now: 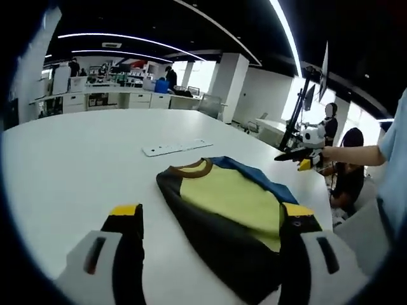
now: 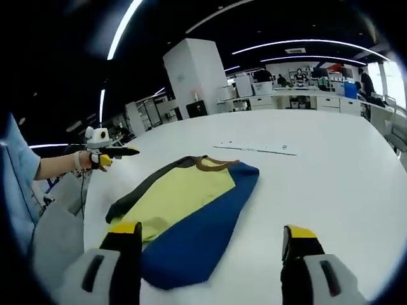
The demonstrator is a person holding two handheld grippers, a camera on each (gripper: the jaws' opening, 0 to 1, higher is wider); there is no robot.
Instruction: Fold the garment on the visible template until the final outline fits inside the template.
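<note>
The folded garment point(image 1: 232, 213) lies on the white tabletop point(image 1: 76, 165), its brown collar beside a white strip point(image 1: 177, 147). The left tool point(image 1: 210, 238) and right tool point(image 2: 210, 251) are both spread, holding nothing, above the garment's near edge.

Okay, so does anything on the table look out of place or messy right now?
Nothing is spilled or damaged. The garment lies folded lengthwise into a long strip at an angle on the white table, its brown collar toward a white strip beyond it. Both tongs, left and right, are open and empty.
</note>
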